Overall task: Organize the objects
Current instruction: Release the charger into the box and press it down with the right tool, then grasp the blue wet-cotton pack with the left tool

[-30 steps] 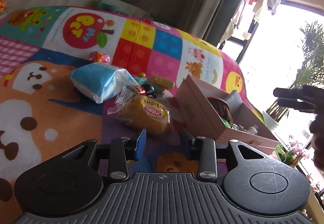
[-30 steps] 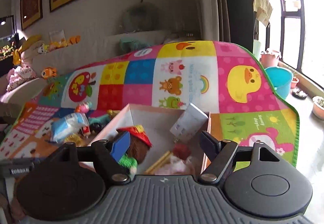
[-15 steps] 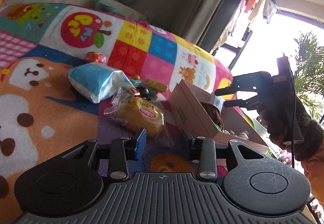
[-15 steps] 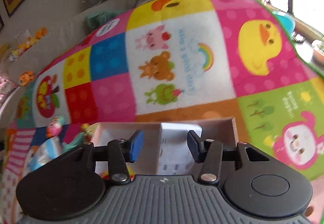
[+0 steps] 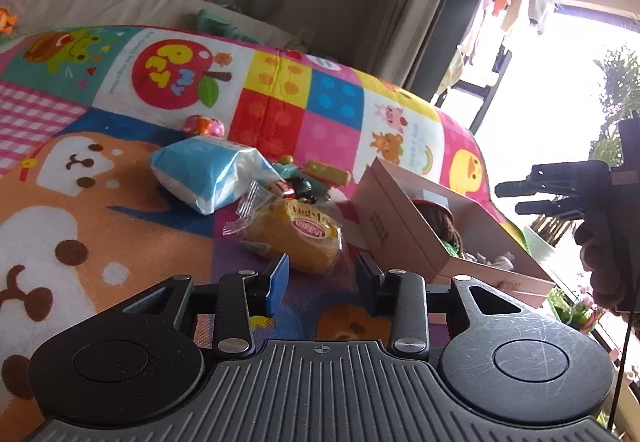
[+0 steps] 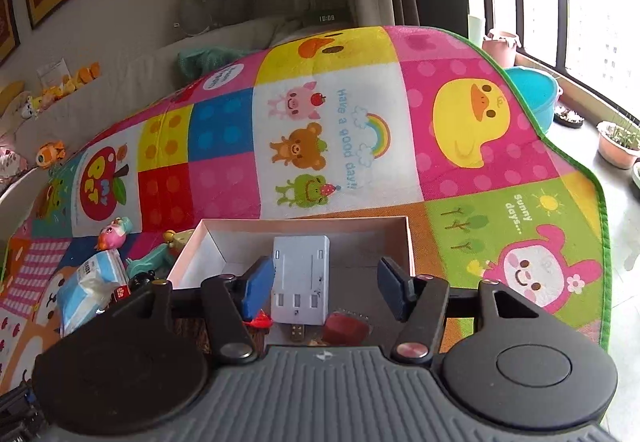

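The right tool [image 6: 326,288] has drawn back above the cardboard box [image 6: 394,238] and spread open, empty; only its view shows the white charger [image 6: 301,278] lying inside. The left view shows the wrapped bun [image 5: 294,236] on the play mat [image 5: 120,242], just ahead of the open, empty left tool [image 5: 320,276].

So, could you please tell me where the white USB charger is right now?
In the right wrist view the white USB charger lies inside the cardboard box, toward its left half, just ahead of the open right gripper.
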Demonstrator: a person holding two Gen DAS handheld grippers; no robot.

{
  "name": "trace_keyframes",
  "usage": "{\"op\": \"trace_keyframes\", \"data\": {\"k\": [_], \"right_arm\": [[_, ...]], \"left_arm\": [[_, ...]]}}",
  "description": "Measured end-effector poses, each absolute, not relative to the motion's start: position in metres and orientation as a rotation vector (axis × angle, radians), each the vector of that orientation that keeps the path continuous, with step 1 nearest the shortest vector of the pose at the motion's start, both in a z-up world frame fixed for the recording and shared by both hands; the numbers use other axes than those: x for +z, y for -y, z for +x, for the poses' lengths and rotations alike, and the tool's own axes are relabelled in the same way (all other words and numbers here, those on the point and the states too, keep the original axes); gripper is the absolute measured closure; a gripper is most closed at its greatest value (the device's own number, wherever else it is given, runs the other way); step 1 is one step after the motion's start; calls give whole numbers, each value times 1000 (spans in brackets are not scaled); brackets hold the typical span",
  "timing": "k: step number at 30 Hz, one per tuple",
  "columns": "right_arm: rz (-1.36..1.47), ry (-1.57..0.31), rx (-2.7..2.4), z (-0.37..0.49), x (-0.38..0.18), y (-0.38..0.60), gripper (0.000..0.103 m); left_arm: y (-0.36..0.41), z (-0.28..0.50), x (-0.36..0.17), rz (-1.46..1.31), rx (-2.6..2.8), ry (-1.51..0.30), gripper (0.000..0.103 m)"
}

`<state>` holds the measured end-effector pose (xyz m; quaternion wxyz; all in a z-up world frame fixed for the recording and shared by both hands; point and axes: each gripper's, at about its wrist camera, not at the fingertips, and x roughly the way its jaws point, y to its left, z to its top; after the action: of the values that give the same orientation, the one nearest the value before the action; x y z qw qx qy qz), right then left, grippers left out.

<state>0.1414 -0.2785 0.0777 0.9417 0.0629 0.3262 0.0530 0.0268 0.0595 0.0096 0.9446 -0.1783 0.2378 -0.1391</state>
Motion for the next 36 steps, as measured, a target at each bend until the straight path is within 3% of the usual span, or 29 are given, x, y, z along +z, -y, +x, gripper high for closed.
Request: {"op": "trace_keyframes", "data": {"k": [9, 13, 17, 20, 22, 26, 31, 36], "right_arm": [[171, -660, 140, 129, 72, 281, 44], [27, -577, 183, 86, 65, 258, 28], [-163, -501, 233, 37, 54, 236, 25], [-249, -468, 283, 9, 49, 225, 22], [-260, -467, 316, -1, 49, 223, 19], [-249, -478, 354, -10, 55, 225, 14], [-195, -510, 401, 2, 65, 218, 12], [-190, -523, 428, 22, 78, 190, 12]], "left_arm": [[-69, 31, 24, -311, -189, -492, 63], [-84, 55, 54, -201, -167, -489, 63], [-82, 106, 71, 4, -236, -588, 59], [-81, 150, 61, 90, -186, -700, 61], [-82, 172, 49, 110, -194, -748, 51], [-75, 193, 45, 136, -210, -756, 47], [-50, 215, 31, 238, -200, -779, 29], [-68, 229, 23, 17, -195, -811, 45]]}}
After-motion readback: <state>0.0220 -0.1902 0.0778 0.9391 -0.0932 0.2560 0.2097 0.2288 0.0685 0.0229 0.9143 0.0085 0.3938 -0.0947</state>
